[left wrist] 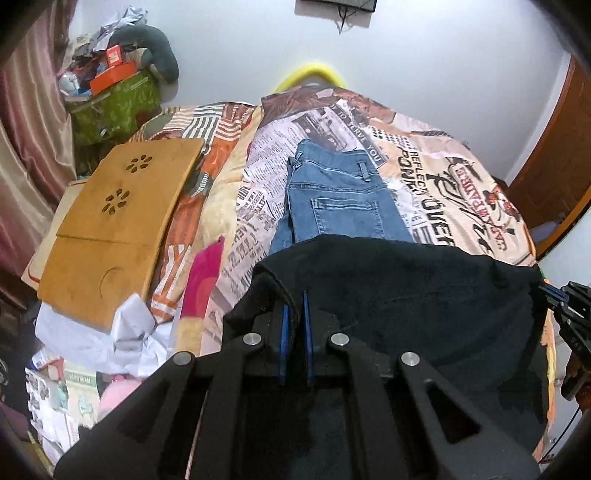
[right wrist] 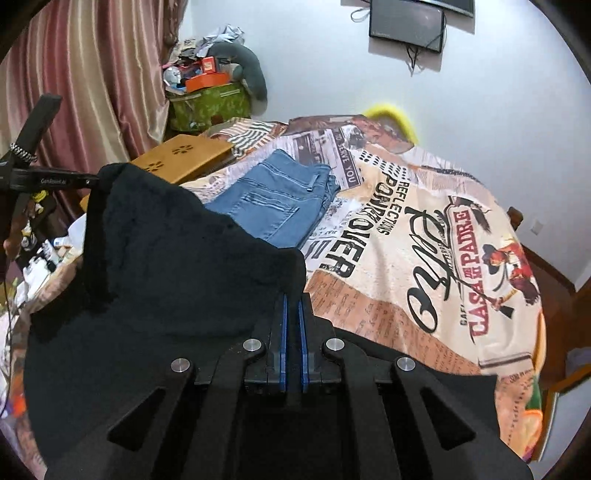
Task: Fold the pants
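Hanging between the two grippers is a pair of black pants [left wrist: 399, 295], lifted above the bed and stretched across like a dark curtain. The left gripper [left wrist: 294, 306] has its blue pads pressed close together with a fold of the black cloth caught between them at one top corner. The right gripper [right wrist: 292, 306] is clamped the same way on the other top corner, jaws narrow, fabric pinched in the slot. From the right wrist view the left gripper shows at the far side, its tip meeting the pants' edge; from the left wrist view the right gripper sits at the far right edge of the cloth.

Behind the black pants, a pair of blue jeans [left wrist: 343, 199] lies already folded on the printed bedspread [right wrist: 424, 258], back pocket up, near the middle of the bed. A wooden lap desk [left wrist: 118, 221] rests on the bed's left side, well apart from the jeans. Past it, in the corner by the curtain [right wrist: 85, 81], a green box [right wrist: 208, 105] is heaped with clutter. A dark screen [right wrist: 406, 27] hangs on the wall
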